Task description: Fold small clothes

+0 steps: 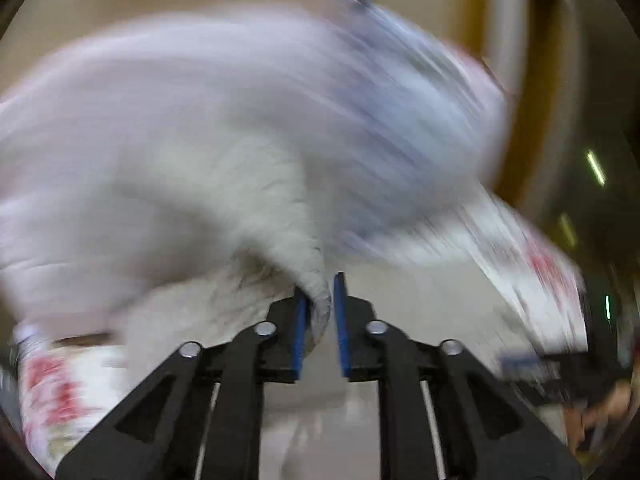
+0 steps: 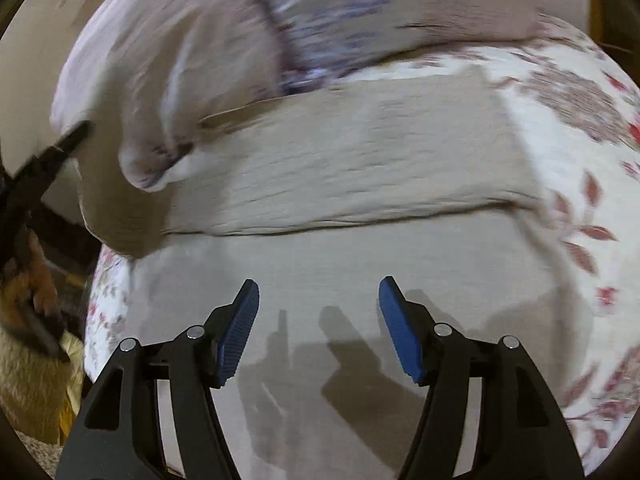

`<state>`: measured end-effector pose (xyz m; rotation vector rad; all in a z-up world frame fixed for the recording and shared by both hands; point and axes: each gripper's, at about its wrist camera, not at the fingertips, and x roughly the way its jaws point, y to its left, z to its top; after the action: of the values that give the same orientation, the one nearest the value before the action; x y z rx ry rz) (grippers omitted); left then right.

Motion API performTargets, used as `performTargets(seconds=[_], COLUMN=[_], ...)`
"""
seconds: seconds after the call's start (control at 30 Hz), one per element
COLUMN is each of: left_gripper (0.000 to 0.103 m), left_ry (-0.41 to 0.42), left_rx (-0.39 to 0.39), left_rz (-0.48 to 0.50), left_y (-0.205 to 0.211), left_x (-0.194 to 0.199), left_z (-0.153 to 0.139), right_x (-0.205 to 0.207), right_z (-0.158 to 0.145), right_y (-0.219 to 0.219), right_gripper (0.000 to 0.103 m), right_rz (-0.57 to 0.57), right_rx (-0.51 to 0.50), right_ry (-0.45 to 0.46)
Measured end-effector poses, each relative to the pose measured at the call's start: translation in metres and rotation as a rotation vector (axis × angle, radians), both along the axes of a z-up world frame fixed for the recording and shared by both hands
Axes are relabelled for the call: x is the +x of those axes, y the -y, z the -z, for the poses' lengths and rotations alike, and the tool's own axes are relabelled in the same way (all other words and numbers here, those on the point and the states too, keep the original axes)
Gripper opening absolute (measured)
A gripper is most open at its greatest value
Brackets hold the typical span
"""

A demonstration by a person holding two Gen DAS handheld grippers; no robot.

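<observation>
A floral bedspread [image 2: 580, 208], white with red and mauve leaves, covers the bed and carries everything else. A plain beige cloth [image 2: 360, 168] lies spread over its middle, one folded edge running across the bed from left to right. Over the far left part of the bed hangs the small garment [image 1: 224, 112], pale lilac with a blue-and-purple patterned panel, badly blurred in the left wrist view. It is lifted clear of the beige cloth; its lower tip hangs just above that cloth near the left edge. The left gripper [image 1: 320, 312] pinches a ribbed edge of the garment between its blue pads, jaws nearly closed. The right gripper [image 2: 318, 328] hovers over the near side of the beige cloth, jaws spread wide and holding nothing.
</observation>
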<state>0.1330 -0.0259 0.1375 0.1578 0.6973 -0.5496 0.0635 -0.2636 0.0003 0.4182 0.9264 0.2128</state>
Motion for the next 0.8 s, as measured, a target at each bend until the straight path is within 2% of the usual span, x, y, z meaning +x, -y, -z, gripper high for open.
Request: performTargets(seconds=[0.03,0.07,0.1,0.17,0.2,0.23,0.27,0.33,0.37,0.47,0.53,0.63,0.7,0.73,0.8], left_gripper=[0.017,0.017,0.017,0.035,0.06,0.067,0.069,0.069,0.069,0.063,0.052,0.048,0.038,0.036,0.031], left_ry=[-0.063,-0.09,-0.093,-0.108,-0.124,-0.145,-0.173,-0.247,-0.295,-0.427,-0.488,-0.518,-0.568,-0.591,-0.613], left_rx=[0.081,0.13,0.149,0.117,0.097,0.076,0.067,0.084,0.087,-0.03,-0.113,-0.189,-0.273,-0.305,-0.337], left_rz=[0.078,0.11,0.105,0.042,-0.014,-0.105,-0.181,-0.309,-0.378,-0.48,-0.491,-0.475,-0.458,-0.456,-0.455], left_y=[0.039,0.055,0.055,0.028,0.009,-0.021,-0.048,-0.091,-0.112,-0.156,-0.169,-0.166,-0.166,-0.167,-0.161], left_x=[-0.008,-0.018,-0.03,-0.049,-0.056,-0.067,-0.075,-0.089,-0.1,-0.134,-0.157,-0.189,-0.204,-0.211,-0.222], left_z=[0.021,0.036,0.045,0.049,0.05,0.054,0.059,0.075,0.085,0.104,0.112,0.12,0.123,0.125,0.127], right_x=[-0.003,-0.007,-0.014,-0.027,-0.037,-0.043,-0.051,-0.068,-0.074,-0.095,-0.11,-0.133,-0.143,-0.143,-0.141], right_z=[0.004,0.007,0.008,0.01,0.013,0.016,0.021,0.035,0.041,0.052,0.065,0.085,0.094,0.094,0.09], right_y=[0.016,0.028,0.044,0.066,0.081,0.089,0.097,0.108,0.11,0.112,0.111,0.101,0.093,0.09,0.089], right_gripper=[0.064,0.064,0.064,0.064,0.064,0.064,0.064,0.063,0.057,0.043,0.027,0.011,0.009,0.009,0.009], right_rz=[0.032,0.054,0.081,0.116,0.134,0.142,0.146,0.135,0.123,0.071,0.026,-0.047,-0.095,-0.108,-0.124], right_rx=[-0.004,0.004,0.025,0.044,0.055,0.061,0.083,0.157,0.186,0.276,0.379,0.51,0.563,0.572,0.595], right_ry=[-0.023,-0.032,-0.035,-0.042,-0.057,-0.069,-0.087,-0.139,-0.162,-0.197,-0.26,-0.343,-0.381,-0.383,-0.363])
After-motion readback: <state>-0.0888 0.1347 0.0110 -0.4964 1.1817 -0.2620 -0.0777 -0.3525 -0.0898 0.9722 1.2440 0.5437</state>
